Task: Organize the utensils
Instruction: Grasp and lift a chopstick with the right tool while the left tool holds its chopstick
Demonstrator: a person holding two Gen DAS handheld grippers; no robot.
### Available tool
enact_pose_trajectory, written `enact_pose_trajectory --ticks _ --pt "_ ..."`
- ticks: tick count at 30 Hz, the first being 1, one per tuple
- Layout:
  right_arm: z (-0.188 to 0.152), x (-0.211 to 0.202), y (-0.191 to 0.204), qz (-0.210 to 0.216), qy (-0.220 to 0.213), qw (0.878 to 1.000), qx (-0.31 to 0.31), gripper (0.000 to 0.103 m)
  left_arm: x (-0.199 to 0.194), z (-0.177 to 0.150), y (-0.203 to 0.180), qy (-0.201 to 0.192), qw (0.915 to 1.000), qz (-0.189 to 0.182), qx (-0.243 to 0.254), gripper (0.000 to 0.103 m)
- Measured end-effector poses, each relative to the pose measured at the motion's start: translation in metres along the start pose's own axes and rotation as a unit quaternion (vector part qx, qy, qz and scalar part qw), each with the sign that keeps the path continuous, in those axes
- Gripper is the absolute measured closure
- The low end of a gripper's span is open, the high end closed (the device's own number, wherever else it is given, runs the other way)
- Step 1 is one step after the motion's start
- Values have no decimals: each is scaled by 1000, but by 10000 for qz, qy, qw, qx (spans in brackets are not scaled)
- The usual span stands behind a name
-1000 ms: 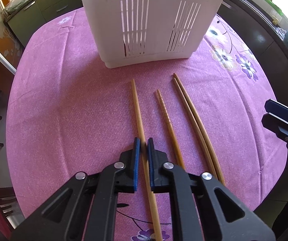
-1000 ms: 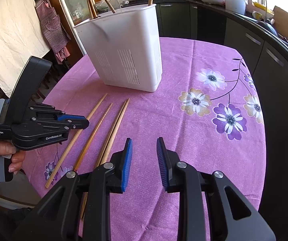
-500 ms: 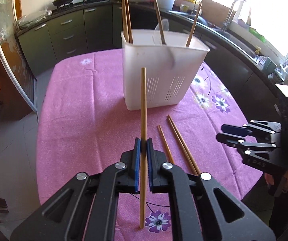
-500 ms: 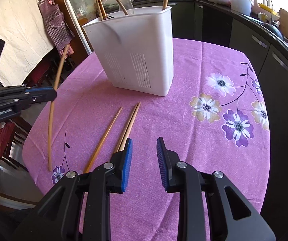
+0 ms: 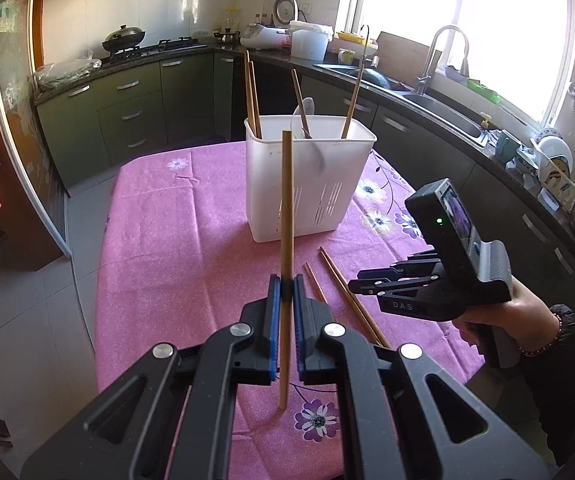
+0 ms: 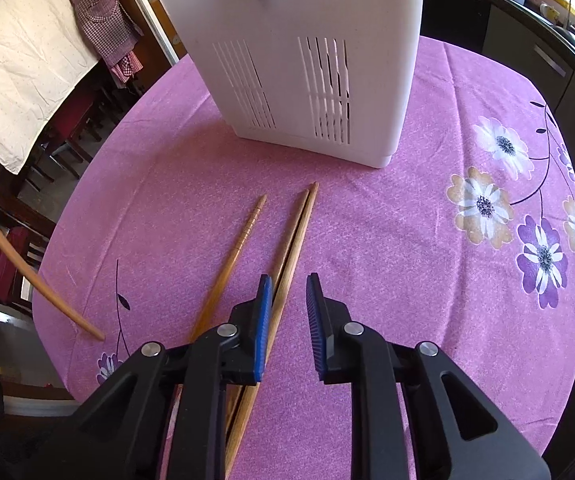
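Above the near table edge your left gripper (image 5: 283, 294) now holds one chopstick (image 5: 286, 216) lifted upright, ready for the holder (image 5: 307, 184). Your right gripper (image 6: 289, 320) has dropped, open, over the pair (image 6: 287, 256) on the cloth.

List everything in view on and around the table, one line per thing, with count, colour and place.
held chopstick: one, light wood, upright, clamped in the left tool.
loose chopsticks: three, brown wood, lying on the cloth in front of the holder; two touch as a pair.
utensil holder: one, white plastic, slotted, standing on the table.
utensils in holder: four sticks and a pale spoon.
tablecloth: one, pink with flowers.
left tool: black, blue pads, shut on the chopstick.
right tool: black, blue pads, open over the pair.
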State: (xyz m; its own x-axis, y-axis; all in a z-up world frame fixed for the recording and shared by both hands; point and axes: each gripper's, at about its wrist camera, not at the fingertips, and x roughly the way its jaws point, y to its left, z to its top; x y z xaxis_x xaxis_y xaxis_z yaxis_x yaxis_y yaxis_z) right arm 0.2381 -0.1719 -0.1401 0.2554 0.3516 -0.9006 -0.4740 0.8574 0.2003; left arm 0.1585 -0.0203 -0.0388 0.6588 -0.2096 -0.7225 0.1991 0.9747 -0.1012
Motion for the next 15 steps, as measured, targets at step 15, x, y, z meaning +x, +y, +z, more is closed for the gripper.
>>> enact_pose_trajectory --ticks 15 --pt "8 12 14 -358 164 9992 -105 86 -6 -3 2 -65 10000 -30 15 97"
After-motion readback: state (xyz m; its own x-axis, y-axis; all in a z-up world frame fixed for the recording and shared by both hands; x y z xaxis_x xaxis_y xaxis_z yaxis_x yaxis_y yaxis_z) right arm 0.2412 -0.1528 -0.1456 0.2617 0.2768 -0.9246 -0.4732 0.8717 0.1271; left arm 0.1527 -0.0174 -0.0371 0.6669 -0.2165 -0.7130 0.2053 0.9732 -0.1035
